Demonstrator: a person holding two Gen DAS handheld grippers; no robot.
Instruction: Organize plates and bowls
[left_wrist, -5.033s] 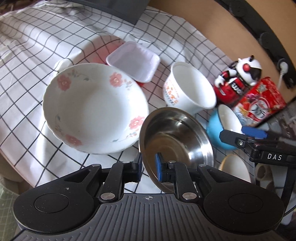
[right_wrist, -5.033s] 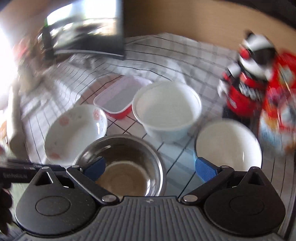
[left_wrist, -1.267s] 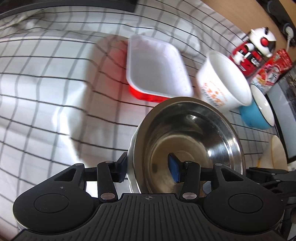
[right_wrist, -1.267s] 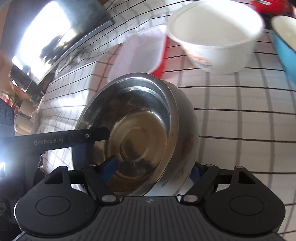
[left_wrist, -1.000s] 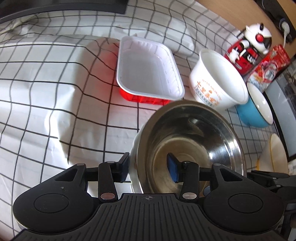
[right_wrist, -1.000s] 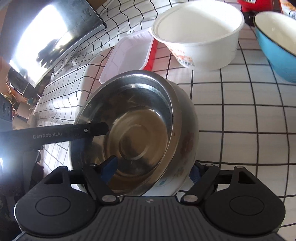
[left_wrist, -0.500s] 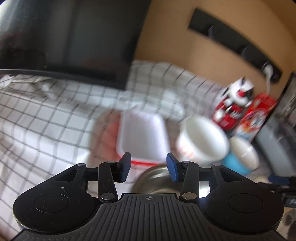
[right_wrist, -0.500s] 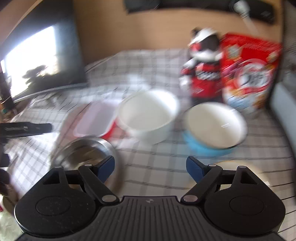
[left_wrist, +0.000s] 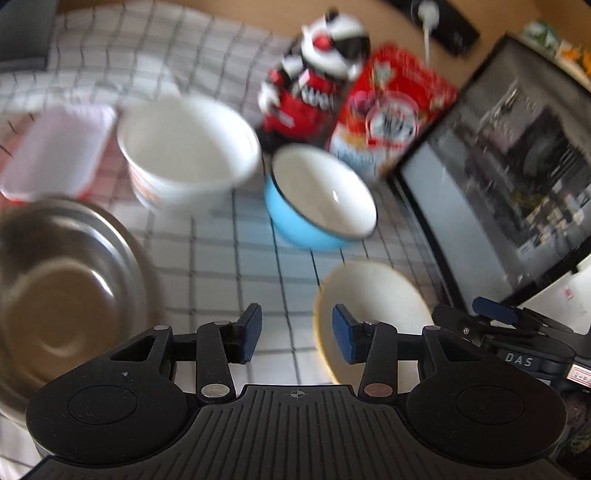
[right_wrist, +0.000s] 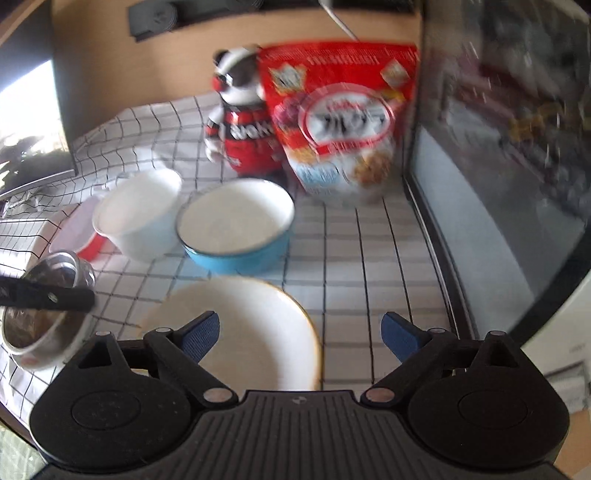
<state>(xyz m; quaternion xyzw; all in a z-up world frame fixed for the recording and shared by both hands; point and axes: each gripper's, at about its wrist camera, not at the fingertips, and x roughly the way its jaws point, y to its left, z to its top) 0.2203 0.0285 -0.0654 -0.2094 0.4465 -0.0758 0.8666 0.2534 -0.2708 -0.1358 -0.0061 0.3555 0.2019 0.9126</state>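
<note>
The steel bowl (left_wrist: 62, 291) rests at the left on the checked cloth, nested in a white bowl; it also shows in the right wrist view (right_wrist: 44, 314). A cream plate with a yellow rim (left_wrist: 373, 299) lies in front, large in the right wrist view (right_wrist: 243, 332). Behind it stand a blue bowl (left_wrist: 317, 199) (right_wrist: 236, 229) and a white paper bowl (left_wrist: 188, 151) (right_wrist: 136, 218). My left gripper (left_wrist: 295, 338) is open and empty, its right finger over the plate's left rim. My right gripper (right_wrist: 299, 334) is wide open and empty above the plate.
A red-and-white plastic tray (left_wrist: 55, 151) lies at the far left. A robot toy (left_wrist: 314, 81) and a red snack bag (left_wrist: 391, 110) stand at the back. A dark glass-fronted appliance (left_wrist: 509, 166) borders the right side.
Both grippers let go of the steel bowl stack, left it on the cloth at the left, and swung right toward the cream plate. The right gripper's jaws stand wider.
</note>
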